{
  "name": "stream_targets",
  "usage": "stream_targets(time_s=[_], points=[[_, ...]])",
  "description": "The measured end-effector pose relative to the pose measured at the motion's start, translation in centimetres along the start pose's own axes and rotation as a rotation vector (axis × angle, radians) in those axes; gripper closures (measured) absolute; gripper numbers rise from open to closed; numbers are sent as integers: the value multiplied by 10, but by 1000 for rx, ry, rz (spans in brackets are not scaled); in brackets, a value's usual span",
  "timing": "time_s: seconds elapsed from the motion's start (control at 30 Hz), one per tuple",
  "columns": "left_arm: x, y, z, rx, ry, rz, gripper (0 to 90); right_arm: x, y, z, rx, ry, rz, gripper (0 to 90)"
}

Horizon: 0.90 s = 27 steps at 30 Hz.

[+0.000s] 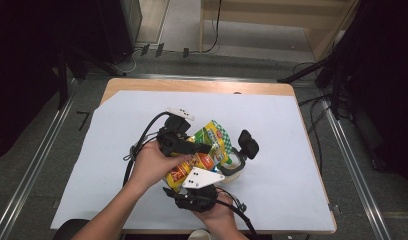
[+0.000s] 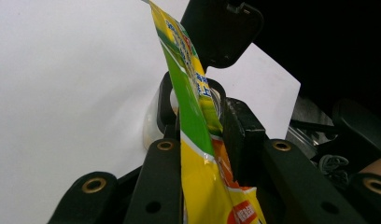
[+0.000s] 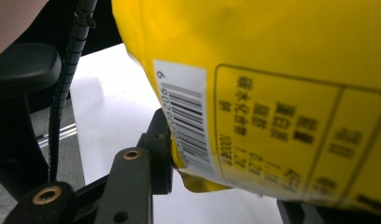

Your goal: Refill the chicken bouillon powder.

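The yellow-green snack bag (image 1: pixel 204 152) sits at centre frame in the high view, above the white table cover (image 1: pixel 292 150), beside a white cup (image 1: pixel 235 167). The left gripper (image 2: pixel 205 140) has its jaws nearly closed on the bag's flat upper part; the right gripper (image 3: pixel 216 186) clamps its lower edge near the barcode (image 3: pixel 186 126). The film looks light, soft and slippery: grip flat seams, not the puffed body.
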State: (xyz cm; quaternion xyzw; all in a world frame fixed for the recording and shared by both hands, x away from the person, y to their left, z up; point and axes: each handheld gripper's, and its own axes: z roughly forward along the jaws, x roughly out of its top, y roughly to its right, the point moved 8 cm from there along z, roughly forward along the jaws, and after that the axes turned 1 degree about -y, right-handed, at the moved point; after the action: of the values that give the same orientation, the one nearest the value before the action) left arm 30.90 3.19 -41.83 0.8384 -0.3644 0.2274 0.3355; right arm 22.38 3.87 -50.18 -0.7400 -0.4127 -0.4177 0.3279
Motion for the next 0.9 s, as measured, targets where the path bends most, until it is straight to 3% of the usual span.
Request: stream_targets(time_s=[0.23, 0.37, 0.57, 0.8, 0.9], points=[[10, 3, 5, 13, -40, -8, 790, 5, 1, -5, 11, 8, 7, 532], [11, 4, 6, 11, -34, -1, 806, 3, 5, -5, -9, -11, -12, 548], [8, 0, 7, -2, -42, -32, 813, 2, 3, -3, -47, -41, -78, 597], [10, -1, 7, -15, -38, -26, 750, 4, 4, -3, -28, -23, -45, 607], [10, -1, 9, -10, -37, -2, 715, 7, 6, -7, -7, 4, 9, 608]])
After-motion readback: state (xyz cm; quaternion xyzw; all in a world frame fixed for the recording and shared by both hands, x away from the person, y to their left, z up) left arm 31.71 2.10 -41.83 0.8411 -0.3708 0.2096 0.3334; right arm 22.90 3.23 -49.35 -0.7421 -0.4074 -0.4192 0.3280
